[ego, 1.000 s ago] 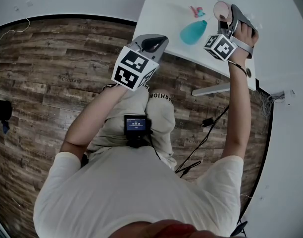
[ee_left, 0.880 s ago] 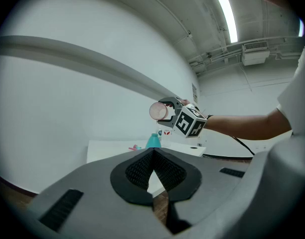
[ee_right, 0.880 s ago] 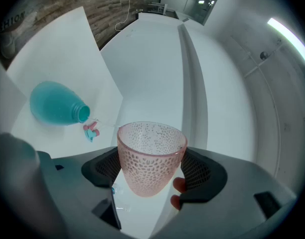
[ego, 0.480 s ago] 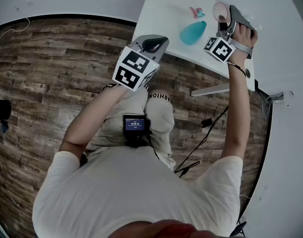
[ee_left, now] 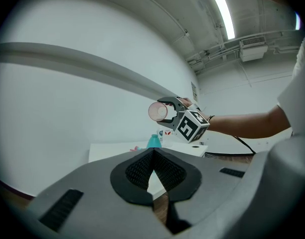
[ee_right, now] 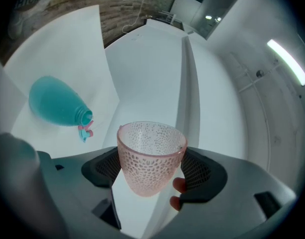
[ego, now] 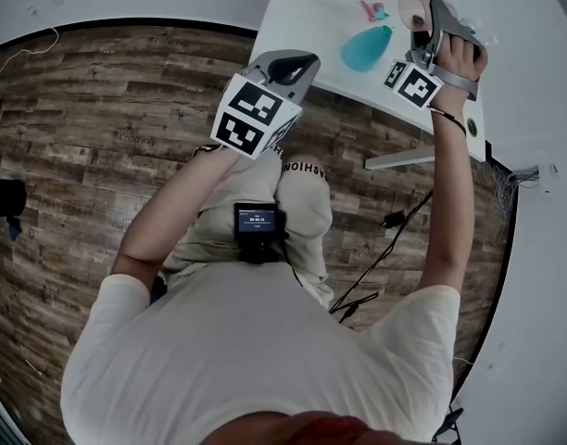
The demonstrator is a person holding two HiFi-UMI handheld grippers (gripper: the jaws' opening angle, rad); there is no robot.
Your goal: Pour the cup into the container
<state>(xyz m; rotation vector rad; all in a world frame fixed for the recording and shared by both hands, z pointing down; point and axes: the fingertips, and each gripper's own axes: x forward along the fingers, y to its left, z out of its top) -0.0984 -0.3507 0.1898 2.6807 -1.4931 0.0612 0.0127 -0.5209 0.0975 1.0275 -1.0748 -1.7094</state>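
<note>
I am holding two hand-held grippers, one in each hand. My right hand-held gripper (ee_right: 151, 176) is pinching the one pink cup (ee_right: 151, 151) in the scene, with its jaws pressing on the cup's dimpled sides from left and right. I am keeping that cup up in the air over the far part of the one white table (ego: 302, 21), and it is touching nothing but the pads. The left gripper view is showing the cup above and just to the side of the single teal bottle (ego: 365, 48), with clear air between them. That bottle is standing on the table, and its narrow mouth is showing open in the right gripper view. One small pink and teal piece (ee_right: 85, 130) is lying on the table just beside the bottle's mouth; I cannot tell what it is. My left hand-held gripper (ee_left: 152, 156) is hanging off the near edge of the table over the wooden floor (ego: 98, 137), with its jaws pressed together on nothing.
</note>
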